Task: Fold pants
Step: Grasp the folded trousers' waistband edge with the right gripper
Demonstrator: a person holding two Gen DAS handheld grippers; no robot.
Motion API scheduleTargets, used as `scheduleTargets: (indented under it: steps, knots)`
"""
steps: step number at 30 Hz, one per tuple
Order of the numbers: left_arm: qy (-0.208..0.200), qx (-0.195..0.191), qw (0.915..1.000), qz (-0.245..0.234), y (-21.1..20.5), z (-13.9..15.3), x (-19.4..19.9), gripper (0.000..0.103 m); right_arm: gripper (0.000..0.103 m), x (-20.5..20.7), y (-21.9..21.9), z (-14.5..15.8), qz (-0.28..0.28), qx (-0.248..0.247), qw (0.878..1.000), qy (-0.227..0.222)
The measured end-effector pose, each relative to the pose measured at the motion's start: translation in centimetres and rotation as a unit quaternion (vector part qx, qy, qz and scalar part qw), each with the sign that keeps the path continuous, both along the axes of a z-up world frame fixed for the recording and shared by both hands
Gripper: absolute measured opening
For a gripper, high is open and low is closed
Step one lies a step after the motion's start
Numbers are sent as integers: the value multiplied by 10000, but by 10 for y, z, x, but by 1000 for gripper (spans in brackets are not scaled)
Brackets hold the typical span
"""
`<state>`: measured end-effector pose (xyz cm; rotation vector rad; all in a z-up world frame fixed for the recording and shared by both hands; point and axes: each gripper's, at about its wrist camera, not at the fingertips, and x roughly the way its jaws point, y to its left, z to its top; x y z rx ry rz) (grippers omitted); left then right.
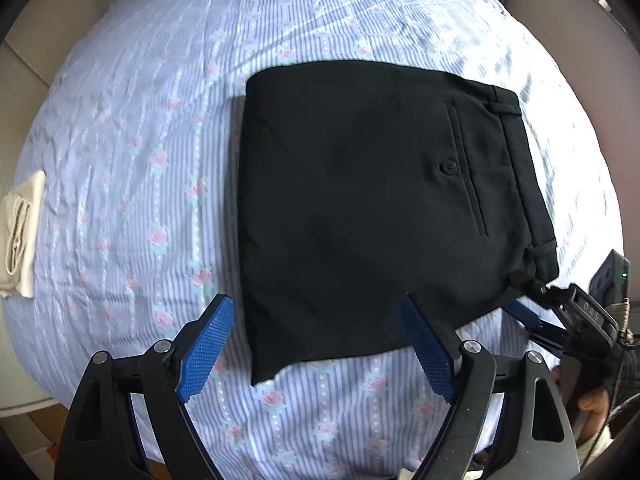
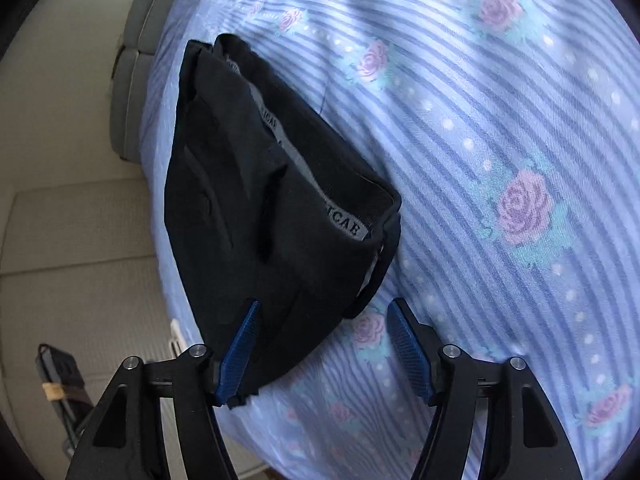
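A bed in blue striped, rose-print sheet carries black folded pants near its middle and a cream folded cloth at its edge.

Left view overhead, right view low, close, sharing pants

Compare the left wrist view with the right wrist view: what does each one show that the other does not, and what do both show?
Only the left wrist view shows the back pocket button, a folded cream cloth at the bed's edge, and the right gripper near the waistband corner. Only the right wrist view shows the grey inner waistband tape with lettering. Both show the folded black pants lying on the striped rose-print bedsheet, with open jaws gripping nothing.
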<state>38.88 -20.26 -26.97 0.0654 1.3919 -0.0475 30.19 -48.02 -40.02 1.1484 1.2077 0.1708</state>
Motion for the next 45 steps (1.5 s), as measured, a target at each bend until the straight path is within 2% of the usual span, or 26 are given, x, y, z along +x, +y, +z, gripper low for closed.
scheduleTargets:
  steps: [2, 5, 10, 11, 14, 15, 18, 21, 22, 24, 26, 27, 29, 36, 39, 45]
  knots:
    - [33, 9, 10000, -62, -2, 0, -2, 86, 82, 0, 1, -4, -192, 118, 9997, -105]
    - [19, 137, 9997, -221, -4, 0, -5, 86, 88, 12, -1, -8, -449, 337, 9983, -183]
    - [-11, 211, 9995, -218, -4, -3, -2, 86, 88, 25, -2, -13, -793, 636, 9945, -231]
    - [-22, 192, 9997, -181, -3, -4, 0, 86, 88, 27, -2, -8, -819, 670, 9935, -414]
    - [1, 28, 10000, -33, -1, -9, 7, 86, 87, 43, 7, 9, -533, 333, 9943, -856]
    - [2, -39, 10000, 13, 0, -10, 9, 86, 86, 51, 12, 5, -356, 98, 9961, -799]
    - [-88, -211, 9997, 78, 6, -9, 15, 86, 83, 52, 10, 0, -585, 186, 9958, -673]
    - [-78, -526, 9982, 262, 27, -12, 23, 86, 59, 43, 7, -4, -836, 21, 9960, -324]
    - [-11, -675, 9970, 386, 35, -14, 26, 86, 47, 38, 3, -5, -913, 39, 9956, -211]
    - [156, -1153, 9904, 742, 55, -16, 31, 86, 44, 34, 3, -2, -1179, 91, 9929, 78]
    - [304, -1568, 9825, 957, 72, -18, 35, 87, 42, 38, 9, 9, -1100, -327, 9931, 236]
    - [352, -1687, 9802, 973, 78, -19, 36, 87, 42, 44, 17, 20, -944, -776, 9920, 312]
    - [416, -1835, 9776, 946, 88, -21, 42, 87, 41, 49, 24, 30, -816, -1222, 9883, 416]
    - [558, -1971, 9775, 496, 118, -47, 77, 87, 41, 72, 40, 39, -603, -2256, 9704, 624]
    - [558, -2206, 9737, 123, 121, -58, 95, 87, 41, 82, 44, 39, -545, -2450, 9653, 721]
    - [470, -2861, 9566, -281, 116, -76, 125, 73, 42, 81, 47, 43, -476, -2724, 9576, 810]
